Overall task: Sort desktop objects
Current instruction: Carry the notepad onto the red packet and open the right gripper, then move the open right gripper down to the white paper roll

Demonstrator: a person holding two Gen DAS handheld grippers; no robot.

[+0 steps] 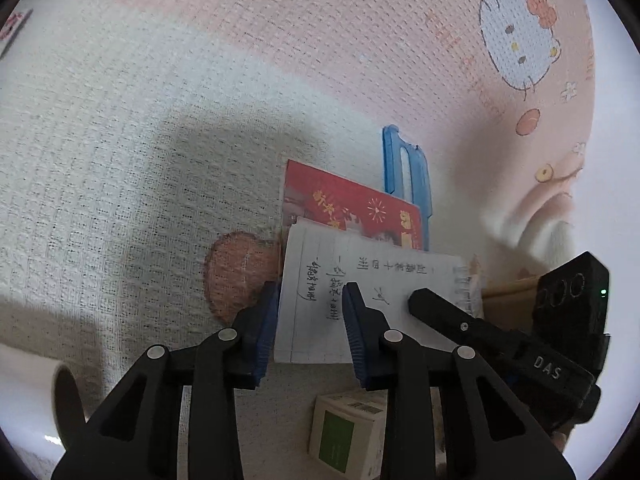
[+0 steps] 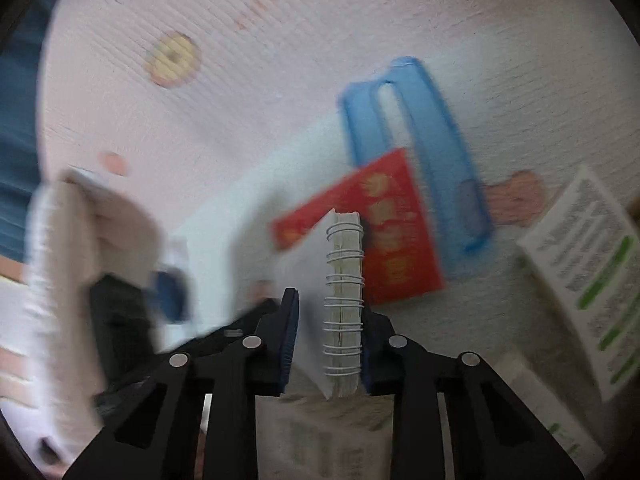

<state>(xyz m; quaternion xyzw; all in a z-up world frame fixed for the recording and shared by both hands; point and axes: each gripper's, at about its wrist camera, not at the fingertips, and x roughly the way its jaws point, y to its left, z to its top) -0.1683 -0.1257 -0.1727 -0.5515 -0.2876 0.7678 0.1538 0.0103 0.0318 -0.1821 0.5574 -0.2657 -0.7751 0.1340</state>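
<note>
The letters "DAS" are showing in white on the black body of the right gripper (image 1: 416,300), which is reaching in from the lower right of the left wrist view. Handwritten lines are running across the white page of the spiral notebook (image 1: 360,300) at lower centre there, but the script is too small and turned to read. A red card (image 1: 352,204) with gold print is lying just above the notebook, partly tucked under it, its characters not legible. A blue plastic clip (image 1: 408,176) is lying right of the card, its lower end hidden behind it. A small white box (image 1: 344,436) with a green panel is sitting at the bottom centre, cut off by the gripper arms. The cloth (image 1: 140,140) underneath is carrying a white cartoon cat face with an orange bow at upper right.

The left gripper (image 1: 310,320) is standing spread, one blue pad at the notebook's left edge and the other over the page; whether it is pinching paper I cannot tell.

The right wrist view is blurred. The right gripper (image 2: 328,332) is standing released around the notebook's wire binding (image 2: 344,304), which is touching the right pad and standing apart from the left. A white leaflet (image 2: 588,280) with green bars is lying at the right edge, its text unreadable.
</note>
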